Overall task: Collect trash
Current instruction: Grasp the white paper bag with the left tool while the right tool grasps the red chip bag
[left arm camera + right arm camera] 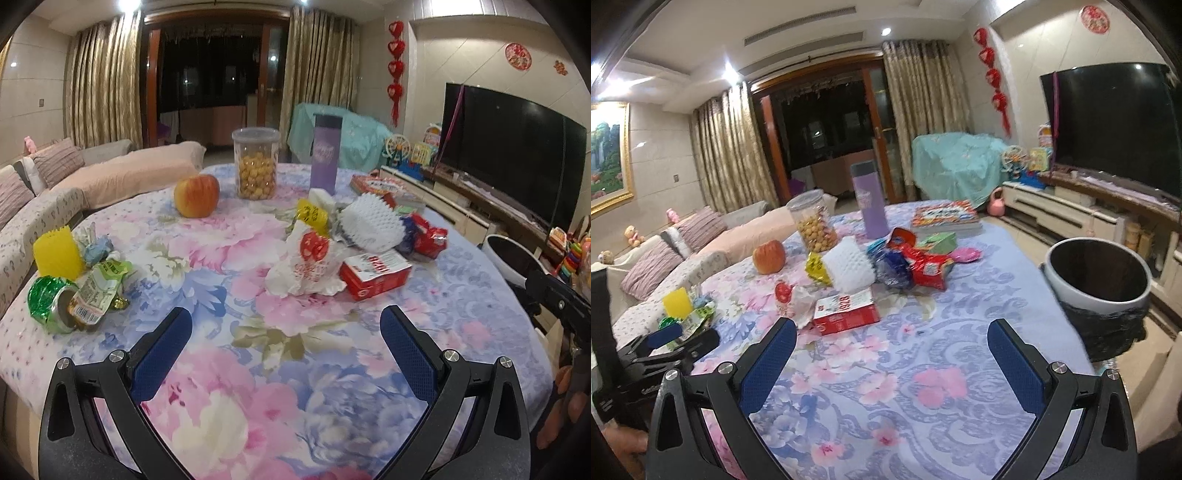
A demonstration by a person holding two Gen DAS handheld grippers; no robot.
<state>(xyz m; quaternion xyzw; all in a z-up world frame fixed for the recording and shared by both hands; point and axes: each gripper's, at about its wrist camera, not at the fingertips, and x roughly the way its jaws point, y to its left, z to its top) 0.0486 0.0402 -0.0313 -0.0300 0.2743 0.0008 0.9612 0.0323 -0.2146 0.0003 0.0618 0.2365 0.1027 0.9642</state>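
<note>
Two tools hover over the floral surface (pixel 295 369), both spread wide and gripping nothing. Left tool (pixel 286 321) sits low at the near edge, blue pads apart, bare cloth between them. Right tool (pixel 892 332) is just as released, its fingers framing empty blue-and-pink pattern.

Trash is everywhere ahead. Near left, a crushed green can (pixel 51 306) lies on its side, touching a crumpled green wrapper (pixel 99 284); just behind them stands a yellow piece (pixel 57 254) at the surface's left edge. Middle of the surface, a white crumpled bag with a red logo (pixel 306 266) rests against a red and white carton (pixel 375 273) lying flat to its right. Just beyond, a yellow wrapper (pixel 312 216), a white foam net (pixel 371 221) and a red snack bag (pixel 428 234) bunch together, with a blue wrapper (pixel 890 269) tucked between net and red bag.

Off the right edge, the bin (pixel 1097 280) waits: white rim, dark liner, mouth open, beside the surface.

Further back, an apple (pixel 197 195) sits left of centre, then a clear jar of yellow snack balls (pixel 256 164) and a purple flask (pixel 325 155) upright. Far right, a colourful book (pixel 945 218) lies flat.
</note>
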